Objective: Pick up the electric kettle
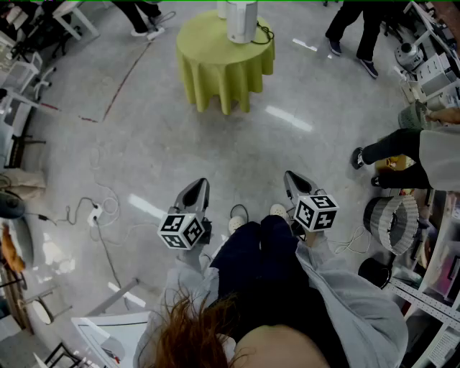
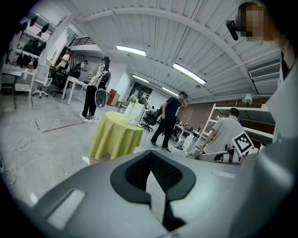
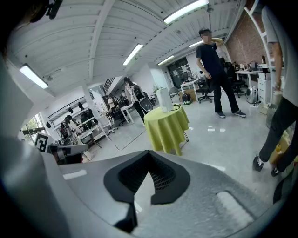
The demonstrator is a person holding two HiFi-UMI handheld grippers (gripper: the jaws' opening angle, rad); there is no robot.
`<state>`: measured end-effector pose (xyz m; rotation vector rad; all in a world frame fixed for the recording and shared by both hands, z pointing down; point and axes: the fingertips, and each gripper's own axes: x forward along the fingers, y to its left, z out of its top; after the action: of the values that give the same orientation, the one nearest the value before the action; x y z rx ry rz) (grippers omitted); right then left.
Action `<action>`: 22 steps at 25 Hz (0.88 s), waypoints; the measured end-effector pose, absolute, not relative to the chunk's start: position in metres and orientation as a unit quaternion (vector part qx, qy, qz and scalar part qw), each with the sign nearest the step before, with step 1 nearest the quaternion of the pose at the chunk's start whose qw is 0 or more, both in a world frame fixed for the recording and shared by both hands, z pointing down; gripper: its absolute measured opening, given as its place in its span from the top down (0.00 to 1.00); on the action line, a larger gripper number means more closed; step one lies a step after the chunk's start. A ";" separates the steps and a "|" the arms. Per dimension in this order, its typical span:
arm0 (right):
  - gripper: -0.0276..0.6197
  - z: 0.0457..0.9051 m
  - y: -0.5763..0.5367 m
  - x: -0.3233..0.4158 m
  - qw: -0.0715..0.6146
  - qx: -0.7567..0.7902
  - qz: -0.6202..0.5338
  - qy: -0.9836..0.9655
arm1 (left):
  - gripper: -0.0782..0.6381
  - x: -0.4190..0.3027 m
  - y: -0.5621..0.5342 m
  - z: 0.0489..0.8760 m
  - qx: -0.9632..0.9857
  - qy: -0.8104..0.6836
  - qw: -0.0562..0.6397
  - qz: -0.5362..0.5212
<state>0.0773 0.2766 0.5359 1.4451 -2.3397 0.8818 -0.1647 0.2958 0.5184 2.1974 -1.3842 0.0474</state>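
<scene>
The white electric kettle [image 1: 241,18] stands on a small round table draped in a yellow-green cloth [image 1: 223,68], far ahead across the floor. It also shows in the left gripper view as the kettle [image 2: 135,113] on the table [image 2: 114,135], and in the right gripper view as the kettle [image 3: 164,99] on the table [image 3: 167,125]. My left gripper [image 1: 196,187] and right gripper [image 1: 291,178] are held low by my legs, well short of the table. The left gripper [image 2: 150,154] and the right gripper [image 3: 149,153] are both shut with nothing between the pads.
White cables and a power strip [image 1: 95,214] lie on the floor at the left. A person in black [image 1: 356,29] stands beyond the table, and another's leg [image 1: 392,147] reaches in from the right. Shelving [image 1: 431,302] and a wire-guarded fan [image 1: 392,223] crowd the right side.
</scene>
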 end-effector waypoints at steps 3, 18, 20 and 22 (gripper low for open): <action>0.95 0.530 0.284 0.088 0.114 0.497 0.303 -0.805 | 0.87 -0.157 0.307 0.519 0.808 -0.525 0.267 0.016; 0.95 0.513 0.307 0.131 0.114 0.453 0.264 -0.844 | 0.87 -0.090 0.340 0.499 0.792 -0.560 0.243 -0.017; 0.95 0.517 0.311 0.139 0.119 0.446 0.260 -0.848 | 0.86 -0.080 0.341 0.500 0.788 -0.569 0.235 -0.018; 0.95 0.520 0.315 0.147 0.116 0.442 0.261 -0.850 | 0.74 -0.070 0.346 0.499 0.789 -0.571 0.229 -0.020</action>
<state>0.1468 0.3151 0.5197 1.2937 -2.4906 0.7656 -0.0697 0.3457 0.4987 2.1711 -1.5710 -0.0557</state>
